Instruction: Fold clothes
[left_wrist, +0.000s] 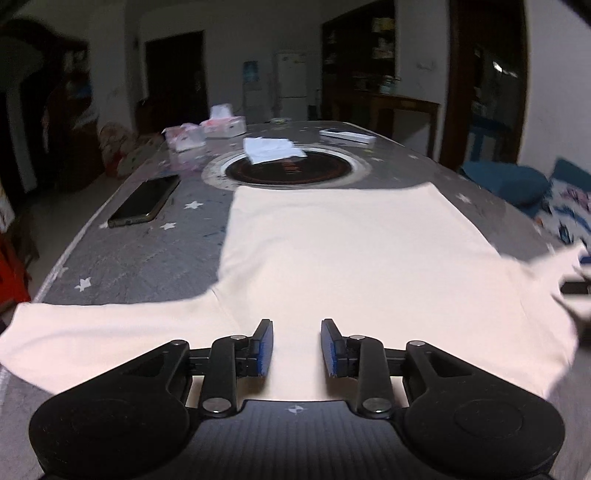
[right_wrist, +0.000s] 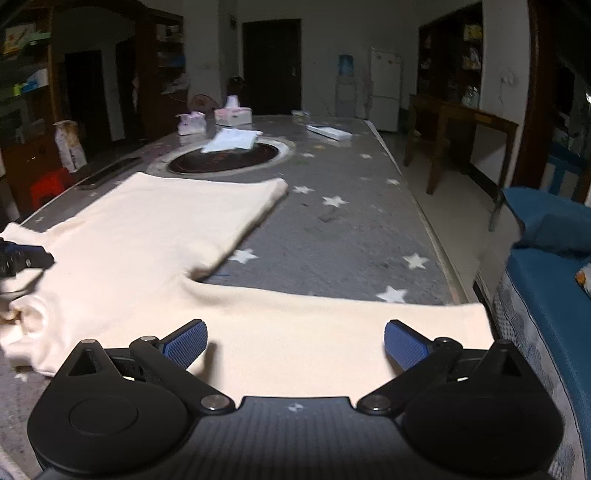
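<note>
cream shirt (left_wrist: 351, 258) spread flat on the starred table (left_wrist: 147, 251).
your left hand-held gripper (left_wrist: 297, 347) is slightly parted and your right hand-held gripper (right_wrist: 295, 343) gapes wide, both empty above the cloth.

Both views are dim, the room behind nearly black, while the cream garment (left_wrist: 351, 258) glares pale against the grey table (left_wrist: 147, 251). Fisheye bending curves the table edges and darkens the frame corners. Motion blur smears the left view's right edge and the right view's left edge
</note>
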